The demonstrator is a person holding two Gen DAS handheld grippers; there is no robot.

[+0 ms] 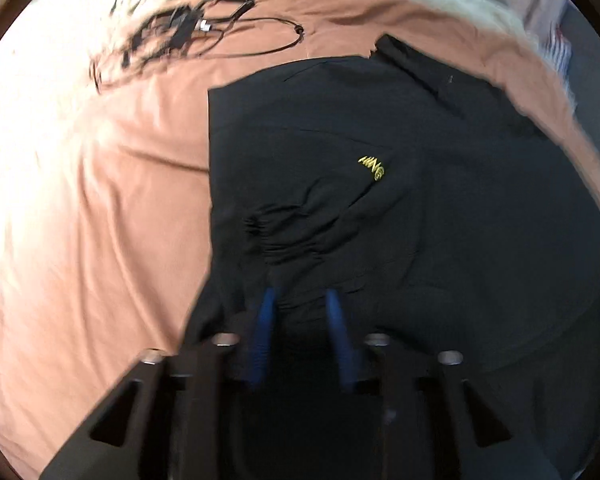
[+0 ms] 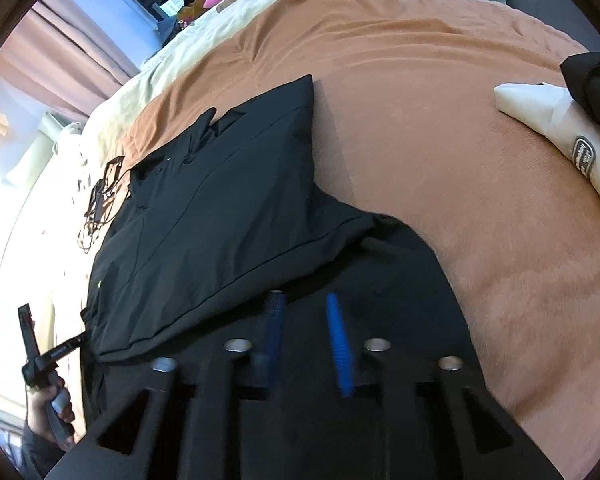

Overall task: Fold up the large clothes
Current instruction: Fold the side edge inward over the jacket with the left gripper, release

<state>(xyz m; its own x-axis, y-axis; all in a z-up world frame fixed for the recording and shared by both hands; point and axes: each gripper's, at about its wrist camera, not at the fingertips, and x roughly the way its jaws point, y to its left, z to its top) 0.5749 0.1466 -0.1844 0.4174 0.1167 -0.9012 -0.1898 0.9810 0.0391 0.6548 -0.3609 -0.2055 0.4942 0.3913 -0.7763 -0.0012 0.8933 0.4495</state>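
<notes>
Brown blanket covers the whole bed, and on it lies the big black garment, spread flat with one side already turned over itself so a straight folded edge runs up the middle. A small yellow logo shows on the cloth in the left wrist view. Off to one side on the blanket sits a tangle of black cable, well apart from the work, and at the far right a pale folded item rests near the edge of the bed.

My read: this is the grab for the next fold. Both claws are down at the near hem, one on each side of it. The next move calls for lifting that hem evenly in both hands and carrying it up toward the far end without letting the earlier fold slide open.

Left gripper tips steeply down, its blue fingers narrowed on a bunch of puckered black cloth, so it looks to be pinching the garment. Seen from the right wrist, a hand holds its handle at the hem's corner. Right gripper slants down too, fingers narrow, tips on black fabric; whether cloth is truly caught between them I cannot tell.
</notes>
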